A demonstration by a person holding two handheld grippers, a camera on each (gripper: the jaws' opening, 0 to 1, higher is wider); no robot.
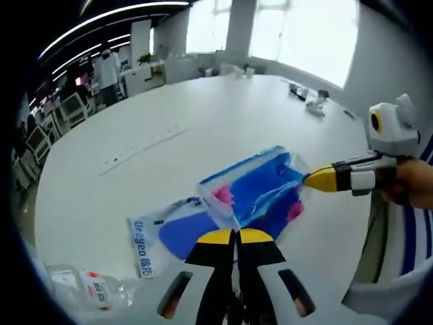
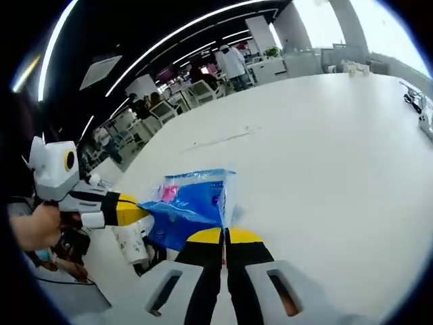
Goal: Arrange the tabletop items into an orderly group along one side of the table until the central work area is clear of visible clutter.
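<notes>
Blue and pink plastic bag [image 1: 260,193] is held lifted above the white table [image 1: 203,122] between the two grippers. The left gripper [image 1: 236,235] is clenched on one edge of the bag, its yellow-tipped jaws pressed together. The right gripper [image 2: 224,235] is likewise closed on the opposite edge of the bag [image 2: 189,203]. A second flat packet with blue print [image 1: 159,237] is seen lying on the table below, and a clear plastic bottle [image 1: 88,290] lies near the table edge.
</notes>
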